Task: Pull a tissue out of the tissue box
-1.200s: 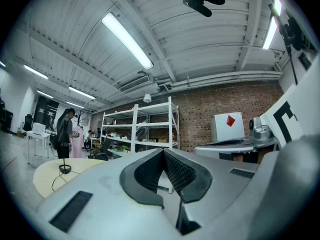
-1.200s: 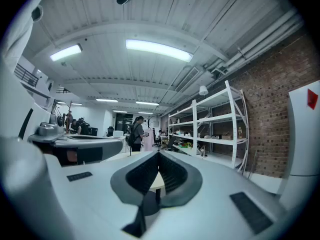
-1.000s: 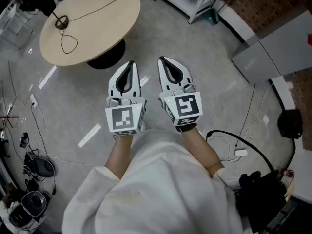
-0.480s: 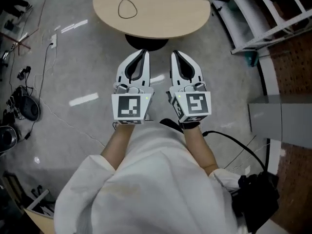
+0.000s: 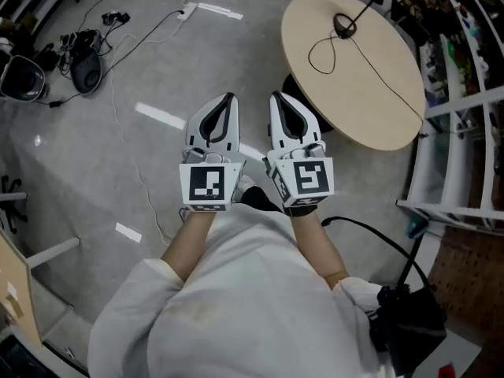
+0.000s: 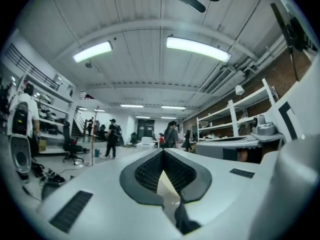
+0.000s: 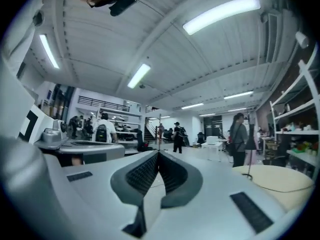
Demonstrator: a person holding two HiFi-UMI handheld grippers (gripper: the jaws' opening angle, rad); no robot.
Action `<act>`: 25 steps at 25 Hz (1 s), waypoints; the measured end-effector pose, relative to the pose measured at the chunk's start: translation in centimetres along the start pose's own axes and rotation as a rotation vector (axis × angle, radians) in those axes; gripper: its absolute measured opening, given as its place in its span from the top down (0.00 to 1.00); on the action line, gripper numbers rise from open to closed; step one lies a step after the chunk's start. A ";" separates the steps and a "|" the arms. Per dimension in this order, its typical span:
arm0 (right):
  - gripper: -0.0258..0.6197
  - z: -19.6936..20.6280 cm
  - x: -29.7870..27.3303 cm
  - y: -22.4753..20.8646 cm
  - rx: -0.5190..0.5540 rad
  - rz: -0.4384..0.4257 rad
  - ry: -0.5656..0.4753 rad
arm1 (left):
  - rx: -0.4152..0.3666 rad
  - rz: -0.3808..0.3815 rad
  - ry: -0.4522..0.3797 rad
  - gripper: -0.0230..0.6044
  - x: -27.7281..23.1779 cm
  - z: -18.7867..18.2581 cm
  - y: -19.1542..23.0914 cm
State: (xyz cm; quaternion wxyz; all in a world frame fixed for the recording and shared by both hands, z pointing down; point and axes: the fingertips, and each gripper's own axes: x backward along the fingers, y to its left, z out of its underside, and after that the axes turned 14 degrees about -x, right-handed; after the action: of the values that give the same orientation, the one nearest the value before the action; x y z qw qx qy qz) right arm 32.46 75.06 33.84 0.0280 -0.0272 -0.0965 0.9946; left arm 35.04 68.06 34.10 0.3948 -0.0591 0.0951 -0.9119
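Note:
No tissue box or tissue shows in any view. In the head view my left gripper (image 5: 229, 98) and right gripper (image 5: 275, 97) are held side by side at waist height, pointing level over the grey floor. Both are shut, with nothing between the jaws. Seen from the left gripper view, the left gripper (image 6: 162, 150) has its tips meeting and aims down a long workshop hall. The right gripper (image 7: 158, 153) is likewise closed tip to tip in the right gripper view, with the round table's edge at its right.
A round wooden table (image 5: 354, 69) with a black cable (image 5: 331, 50) on it stands ahead to the right. White shelving (image 5: 465, 132) lines the right side. Cables and gear (image 5: 87, 69) lie on the floor at upper left. People (image 6: 114, 136) stand far down the hall.
The whole view has swung: the round table has slid from the top centre to the upper right, and floor gear has appeared at upper left. Both grippers stay shut, side by side.

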 end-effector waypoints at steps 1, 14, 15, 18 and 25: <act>0.96 0.2 -1.5 1.0 0.004 -0.063 0.006 | -0.017 -0.060 0.011 0.96 0.3 0.2 1.5; 0.96 5.1 -11.1 15.7 0.002 -0.828 0.206 | -0.010 -0.828 0.233 0.96 9.9 4.8 12.1; 0.96 5.9 -10.8 17.7 0.000 -0.896 0.226 | -0.008 -0.895 0.252 0.96 11.7 5.1 12.7; 0.96 8.1 -8.5 24.2 -0.001 -1.065 0.282 | -0.012 -1.047 0.318 0.96 18.1 5.7 14.0; 0.96 11.1 2.2 38.9 0.025 -1.384 0.344 | 0.003 -1.368 0.381 0.96 35.6 5.0 13.1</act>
State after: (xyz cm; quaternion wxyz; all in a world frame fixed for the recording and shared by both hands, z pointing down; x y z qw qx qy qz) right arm 27.68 35.01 37.05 0.6682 -0.1160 -0.0744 0.7311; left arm 20.99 32.56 37.27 -0.2899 0.0556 0.1029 -0.9499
